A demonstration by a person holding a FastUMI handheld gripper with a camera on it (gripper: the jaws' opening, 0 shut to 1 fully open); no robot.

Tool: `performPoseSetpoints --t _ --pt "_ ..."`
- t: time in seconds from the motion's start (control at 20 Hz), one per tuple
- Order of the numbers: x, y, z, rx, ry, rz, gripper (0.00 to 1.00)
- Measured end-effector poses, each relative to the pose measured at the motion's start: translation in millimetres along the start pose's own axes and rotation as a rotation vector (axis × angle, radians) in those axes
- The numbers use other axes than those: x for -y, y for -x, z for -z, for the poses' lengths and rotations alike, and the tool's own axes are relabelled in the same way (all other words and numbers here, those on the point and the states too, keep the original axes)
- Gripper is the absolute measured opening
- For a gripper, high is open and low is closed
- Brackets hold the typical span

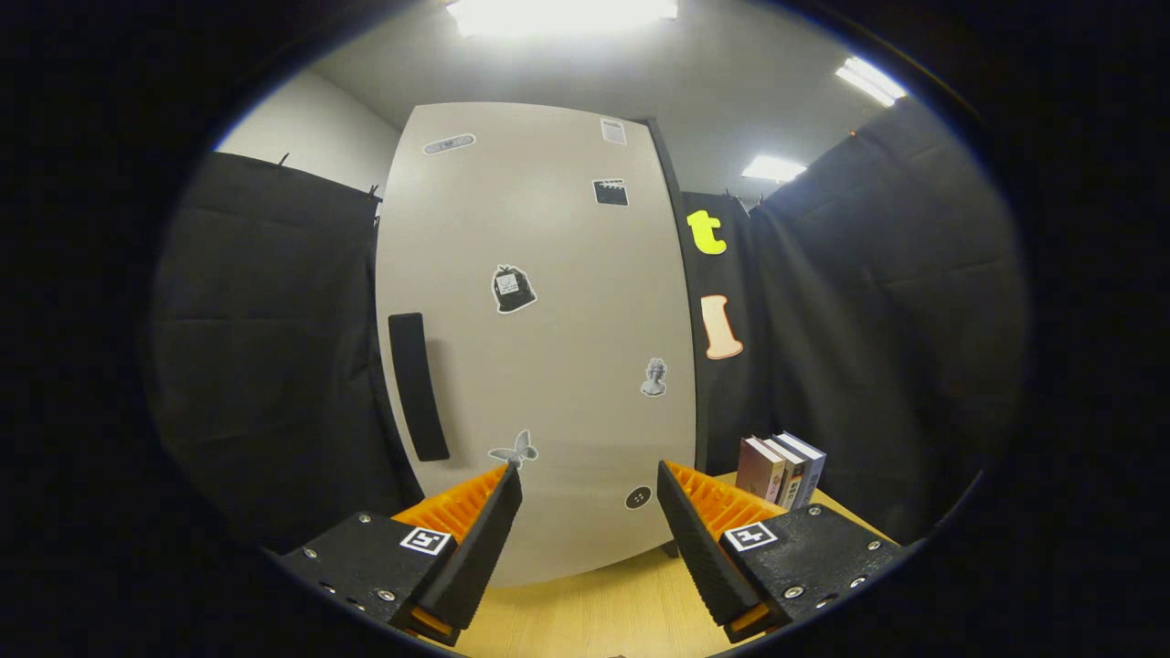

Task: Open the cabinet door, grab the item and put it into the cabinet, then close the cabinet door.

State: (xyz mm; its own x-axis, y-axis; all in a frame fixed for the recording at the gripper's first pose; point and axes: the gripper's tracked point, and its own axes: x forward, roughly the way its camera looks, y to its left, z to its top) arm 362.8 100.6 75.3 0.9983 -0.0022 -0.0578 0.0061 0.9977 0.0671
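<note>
A pale cabinet [548,302] with a closed door stands upright on the wooden table, straight ahead of my fingers. Its door carries several small stickers and a long black handle [418,387] near its left edge. A few upright books [779,470] stand on the table just right of the cabinet, beyond my right finger. My gripper [590,484] is open, its fingers spread wide with nothing between them, and sits a short way in front of the door's lower part.
The light wooden table [594,603] runs under my fingers up to the cabinet's base. Black cloth walls close in on the left and right of the cabinet. Ceiling lights glow overhead.
</note>
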Motion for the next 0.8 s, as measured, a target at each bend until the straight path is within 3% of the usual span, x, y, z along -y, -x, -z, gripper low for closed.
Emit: performPoseSetpoints --t 0.35,0.8 --pt "-3 59 20 0.02 0.027 0.006 0.93" --pt "-5 89 63 0.001 0.058 0.016 0.93"
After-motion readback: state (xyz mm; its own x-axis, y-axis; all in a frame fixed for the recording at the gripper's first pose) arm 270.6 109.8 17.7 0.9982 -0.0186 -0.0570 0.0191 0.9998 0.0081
